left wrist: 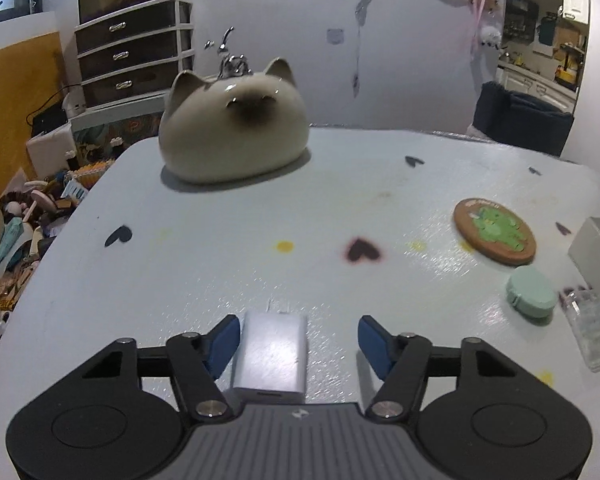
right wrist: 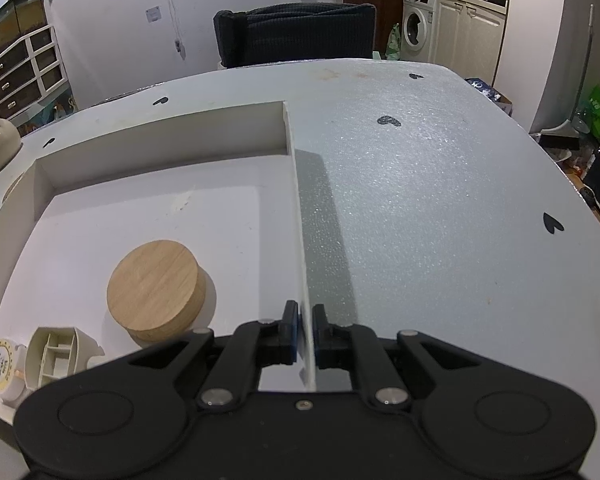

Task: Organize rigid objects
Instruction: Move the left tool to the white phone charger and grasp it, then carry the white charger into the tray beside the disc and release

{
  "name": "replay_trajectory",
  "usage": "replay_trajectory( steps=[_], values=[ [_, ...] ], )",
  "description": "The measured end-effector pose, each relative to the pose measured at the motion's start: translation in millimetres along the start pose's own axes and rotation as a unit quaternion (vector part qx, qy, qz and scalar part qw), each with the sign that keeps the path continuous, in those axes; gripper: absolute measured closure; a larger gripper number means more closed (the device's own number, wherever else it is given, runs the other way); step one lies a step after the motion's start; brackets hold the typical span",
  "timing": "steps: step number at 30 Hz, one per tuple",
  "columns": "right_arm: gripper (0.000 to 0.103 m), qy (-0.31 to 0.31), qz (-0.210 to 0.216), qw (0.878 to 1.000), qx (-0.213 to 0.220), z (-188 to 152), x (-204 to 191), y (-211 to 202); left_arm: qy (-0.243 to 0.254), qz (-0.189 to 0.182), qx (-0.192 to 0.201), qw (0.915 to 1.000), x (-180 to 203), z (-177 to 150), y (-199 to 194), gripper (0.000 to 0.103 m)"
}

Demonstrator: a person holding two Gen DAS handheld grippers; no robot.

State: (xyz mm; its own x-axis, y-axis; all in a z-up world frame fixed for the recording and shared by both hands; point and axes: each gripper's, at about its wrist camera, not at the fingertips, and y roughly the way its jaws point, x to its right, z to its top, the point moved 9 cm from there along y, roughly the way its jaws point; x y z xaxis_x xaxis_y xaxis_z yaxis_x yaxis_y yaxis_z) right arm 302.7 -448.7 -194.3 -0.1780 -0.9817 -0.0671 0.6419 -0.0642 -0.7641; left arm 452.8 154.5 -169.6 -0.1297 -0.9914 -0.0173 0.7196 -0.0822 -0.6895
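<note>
Left gripper (left wrist: 296,336), black linkage w/ blue pads: jaws apart, straddling small silver-white rectangular charger block (left wrist: 271,354) lying flat on pale grey table (left wrist: 220,264) painted w/ black hearts and yellow dots. Left blue pad (left wrist: 224,340) right at block's side, contact uncertain; right blue pad (left wrist: 374,340) clearly off it, gap visible. No grip yet.

Beyond, far end of table: glossy cream ceramic cat-shaped figure (left wrist: 232,132) w/ dark snout, upright. Right side: round cork coaster w/ green cactus print (left wrist: 495,231) flat on table; just nearer, mint-green round case (left wrist: 532,291); beside that, clear plastic box (left wrist: 590,332) at frame edge. Corner of white tray showing behind it in left wrist view.

Right gripper (right wrist: 306,332): jaws closed tight on thin right wall of shallow white rectangular tray (right wrist: 296,200), one pad inside, one outside, wall pinched between. Tray sits on same table. Inside tray, near-left part: round light-wood lid/disc (right wrist: 154,288) lying flat; further left, at near-left corner, white plastic piece w/ small inner compartments (right wrist: 60,356) touching round white item w/ yellow-rimmed label (right wrist: 0,364). Rest of tray floor bare.

Bkgd: plastic drawer unit (left wrist: 134,52) w/ dark drawers left of table, dark chair (right wrist: 296,34) at far edge, washing machine (right wrist: 418,26) further back.
</note>
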Motion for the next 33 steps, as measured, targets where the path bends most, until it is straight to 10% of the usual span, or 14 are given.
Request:
replay_trajectory(
  steps=[7,20,33],
  values=[
    [0.095,0.000,0.000,1.000,0.000,-0.1,-0.3,0.0,-0.005,0.009,-0.008,0.9999,-4.2,-5.9,4.0,0.067],
    [0.095,-0.001,0.000,1.000,0.001,0.3,-1.3,0.2,-0.013,0.018,0.004,0.9998,22.7,7.8,-20.8,0.067],
    [0.096,0.000,0.003,1.000,0.002,-1.0,1.1,-0.8,0.011,-0.054,0.063,0.9965,148.0,43.0,-83.2,0.067]
  ],
)
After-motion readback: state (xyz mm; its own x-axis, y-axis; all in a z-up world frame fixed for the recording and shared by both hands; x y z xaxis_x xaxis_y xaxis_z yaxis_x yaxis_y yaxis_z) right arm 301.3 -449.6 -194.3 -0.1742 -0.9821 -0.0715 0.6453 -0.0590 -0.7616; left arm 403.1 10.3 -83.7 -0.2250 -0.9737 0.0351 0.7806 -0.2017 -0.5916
